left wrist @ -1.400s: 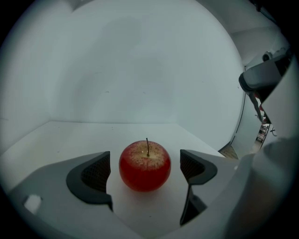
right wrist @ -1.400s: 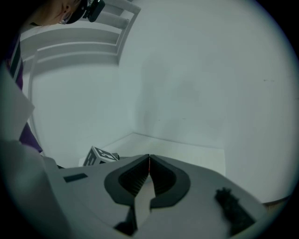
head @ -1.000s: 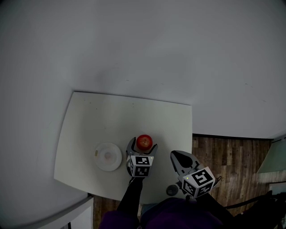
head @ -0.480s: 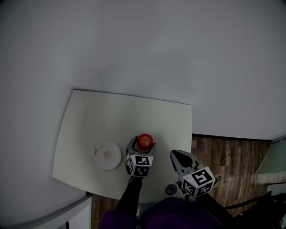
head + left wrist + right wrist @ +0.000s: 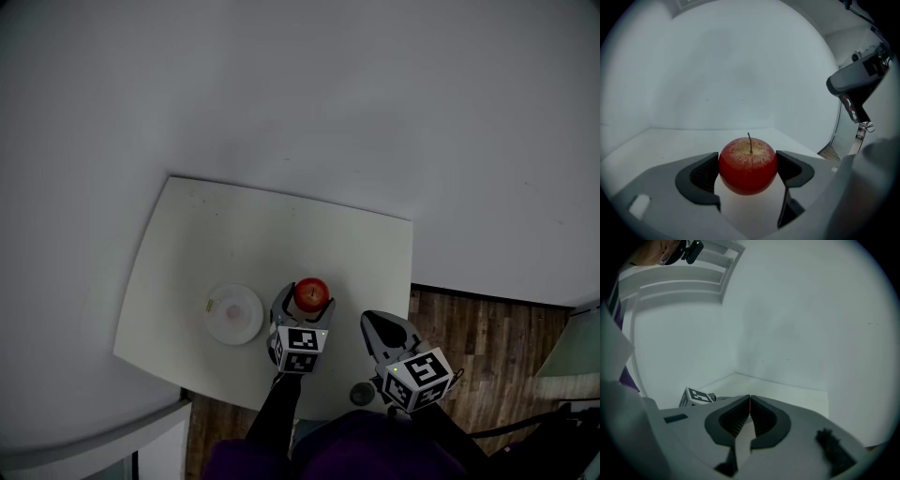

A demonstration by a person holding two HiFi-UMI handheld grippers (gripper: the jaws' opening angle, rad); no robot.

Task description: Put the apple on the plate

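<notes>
**Fingers on the apple, lift not begun**

Fingers [image 5: 701,176] of the left gripper [image 5: 748,172] have just been closing, and the dark pads now meet the apple [image 5: 312,292] on both flanks, at about its widest girth. The apple stands stem up and appears to rest on the table [image 5: 234,234], near its front edge. The plate [image 5: 246,328] lies empty, just beside it to the left. The right gripper [image 5: 749,402] has its jaws together with nothing in them and hangs apart at the right, over the table's corner.

Judged step: grasp made; carry to the plate is pending.

Risks:
- The skin is round and glossy and the pads grip only a narrow band. A light squeeze could let the fruit slide forward out of the jaws on lifting.
- If dropped here it could roll off the near edge to the floor.
- The plate looks shallow. An off-centre or high release may send the apple rolling over the rim.
</notes>
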